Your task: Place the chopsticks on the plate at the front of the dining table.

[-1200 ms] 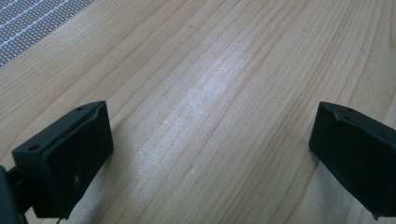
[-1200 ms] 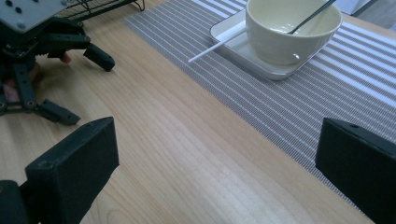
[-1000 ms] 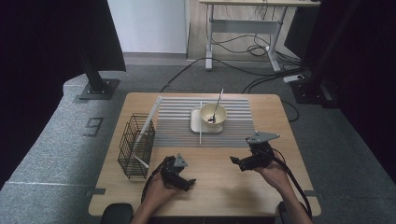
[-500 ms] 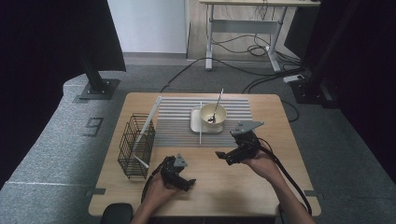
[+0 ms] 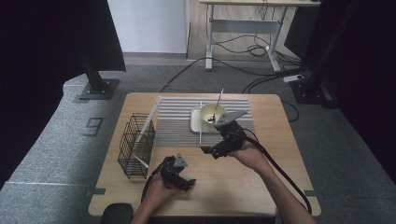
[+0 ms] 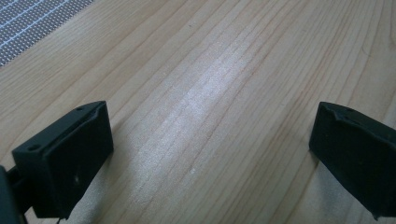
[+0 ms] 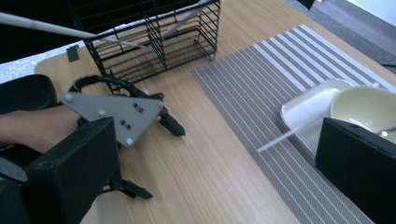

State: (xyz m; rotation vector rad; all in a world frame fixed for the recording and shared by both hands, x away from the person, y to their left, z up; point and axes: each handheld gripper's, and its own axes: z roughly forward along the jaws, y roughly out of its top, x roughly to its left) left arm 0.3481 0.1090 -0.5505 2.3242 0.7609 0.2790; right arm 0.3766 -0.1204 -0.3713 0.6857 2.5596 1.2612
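1. The right gripper [image 5: 211, 150] hangs above the wooden table [image 5: 280, 186] just past its middle, at about 7 o'clock from the cream bowl [image 5: 212, 114]; its jaws stand wide apart with nothing between them
2. In the right gripper view those jaws frame the striped grey mat [image 7: 280, 93], the edge of the white tray [image 7: 303, 114] and a thin white stick [image 7: 285, 136] lying over the tray's rim onto the mat
3. The bowl sits on the white tray [image 5: 196, 122] on the mat [image 5: 177, 121], at 12 o'clock from the table's centre, with a spoon [image 5: 215, 106] leaning in it
4. The left gripper [image 5: 184, 182] rests low on the table near the front edge, at 7 o'clock from the centre; its jaws are spread apart over bare wood and grip nothing
5. A black wire basket [image 5: 135, 147] stands at 9 o'clock, beside the mat's left edge, with white sticks [image 5: 148, 122] poking out of it
6. The two grippers are well apart from each other, and the right one is near the tray without touching it
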